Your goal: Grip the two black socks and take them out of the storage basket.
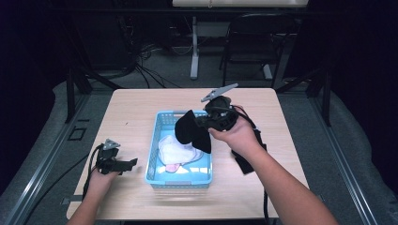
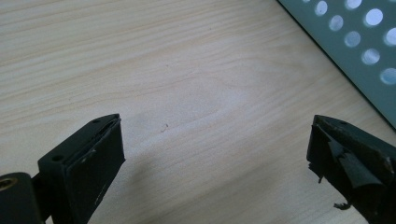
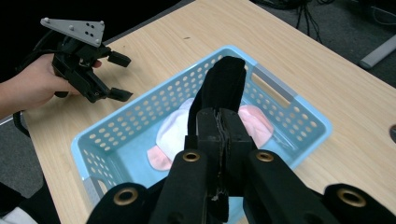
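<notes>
Clamped between the right gripper's (image 3: 219,126) shut jaws: floppy black fabric sock (image 3: 223,84), dangling over perforated light-blue plastic basket (image 3: 299,122) holding white-pink socks (image 3: 175,128). Beside it, left gripper (image 1: 123,165) gaping wide, empty.

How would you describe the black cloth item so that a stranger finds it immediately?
Look at the wooden table, then at the light blue perforated basket in its middle. Above the basket, the right tool grips a black cloth that hangs down from it. It is the one dark, lifted piece; the white and pink cloths lie inside the basket.
</notes>
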`<action>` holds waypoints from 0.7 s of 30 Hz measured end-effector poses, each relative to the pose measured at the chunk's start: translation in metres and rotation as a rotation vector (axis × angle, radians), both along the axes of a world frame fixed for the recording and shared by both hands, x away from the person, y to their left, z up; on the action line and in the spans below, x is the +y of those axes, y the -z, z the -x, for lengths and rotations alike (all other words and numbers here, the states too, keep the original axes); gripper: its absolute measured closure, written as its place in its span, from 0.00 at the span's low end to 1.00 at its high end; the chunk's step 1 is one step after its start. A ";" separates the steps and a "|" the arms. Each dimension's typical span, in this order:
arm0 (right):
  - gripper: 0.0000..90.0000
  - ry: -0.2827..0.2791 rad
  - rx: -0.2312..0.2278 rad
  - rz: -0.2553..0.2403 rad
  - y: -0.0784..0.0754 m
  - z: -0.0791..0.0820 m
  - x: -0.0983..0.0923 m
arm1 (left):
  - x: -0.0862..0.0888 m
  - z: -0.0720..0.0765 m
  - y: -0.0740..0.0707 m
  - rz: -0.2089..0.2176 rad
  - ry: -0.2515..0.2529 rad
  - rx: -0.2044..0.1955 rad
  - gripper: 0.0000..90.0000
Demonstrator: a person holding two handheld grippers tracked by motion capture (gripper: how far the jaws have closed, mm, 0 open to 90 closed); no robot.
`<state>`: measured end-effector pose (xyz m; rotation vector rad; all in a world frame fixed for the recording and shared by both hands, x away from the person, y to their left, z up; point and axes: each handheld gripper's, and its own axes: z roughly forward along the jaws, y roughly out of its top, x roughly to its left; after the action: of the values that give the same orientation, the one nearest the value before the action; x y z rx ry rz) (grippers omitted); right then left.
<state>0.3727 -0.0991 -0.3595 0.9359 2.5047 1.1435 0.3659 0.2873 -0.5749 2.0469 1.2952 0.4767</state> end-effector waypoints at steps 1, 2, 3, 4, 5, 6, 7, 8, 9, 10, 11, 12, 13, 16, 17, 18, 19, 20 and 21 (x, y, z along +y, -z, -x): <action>0.98 0.005 -0.001 0.003 -0.002 0.002 -0.004 | 0.000 0.000 0.000 -0.004 0.002 -0.001 0.05; 0.98 0.011 -0.004 -0.001 -0.003 0.004 -0.009 | 0.000 0.001 0.001 -0.003 0.002 -0.003 0.05; 0.98 0.018 -0.010 -0.007 -0.003 0.005 -0.013 | 0.000 0.001 0.001 -0.003 0.002 -0.003 0.05; 0.98 0.027 -0.010 -0.005 -0.004 0.007 -0.019 | 0.000 0.001 0.000 -0.002 0.006 -0.002 0.05; 0.98 0.027 -0.010 -0.005 -0.004 0.007 -0.019 | 0.000 0.001 0.000 -0.002 0.006 -0.002 0.05; 0.98 0.046 -0.014 -0.013 -0.005 0.010 -0.031 | 0.001 0.001 0.000 -0.001 0.005 -0.002 0.05; 0.98 0.056 -0.013 -0.014 -0.005 0.012 -0.035 | 0.001 0.001 0.000 -0.003 0.005 -0.002 0.05; 0.98 0.066 -0.016 -0.015 -0.005 0.013 -0.041 | 0.001 0.001 0.000 -0.003 0.004 -0.002 0.05; 0.98 0.078 -0.020 -0.019 -0.005 0.014 -0.047 | 0.001 0.001 0.000 -0.002 0.003 -0.003 0.05; 0.98 0.090 -0.022 -0.020 -0.006 0.015 -0.053 | 0.001 0.001 0.000 -0.001 0.003 -0.004 0.05; 0.98 0.103 -0.020 -0.019 -0.006 0.016 -0.059 | 0.001 0.001 0.000 -0.001 0.003 -0.004 0.05; 0.98 0.112 -0.026 -0.018 -0.006 0.017 -0.064 | 0.000 0.001 0.000 -0.003 0.003 -0.009 0.05; 0.98 0.124 -0.029 -0.018 -0.006 0.019 -0.070 | 0.000 0.001 0.000 -0.001 0.002 -0.008 0.05; 0.98 0.151 -0.031 -0.015 -0.005 0.023 -0.085 | 0.000 0.001 0.000 -0.004 0.002 -0.008 0.05; 0.98 0.159 -0.031 -0.011 -0.004 0.025 -0.089 | 0.000 0.001 0.000 -0.004 0.001 -0.007 0.05; 0.98 0.166 -0.031 -0.005 -0.002 0.026 -0.093 | 0.000 0.001 0.000 -0.005 0.001 -0.007 0.05; 0.98 0.166 -0.031 -0.005 -0.002 0.026 -0.093 | 0.000 0.001 0.000 -0.005 0.001 -0.007 0.05; 0.98 0.183 -0.026 -0.001 0.001 0.029 -0.100 | 0.000 0.001 0.000 -0.006 0.000 -0.006 0.05; 0.98 0.183 -0.026 -0.001 0.001 0.029 -0.100 | 0.000 0.001 0.000 -0.006 0.000 -0.006 0.05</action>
<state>0.3442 -0.1989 -0.3605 1.1168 2.3421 1.0923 0.3648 0.2872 -0.5750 2.0493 1.2912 0.4868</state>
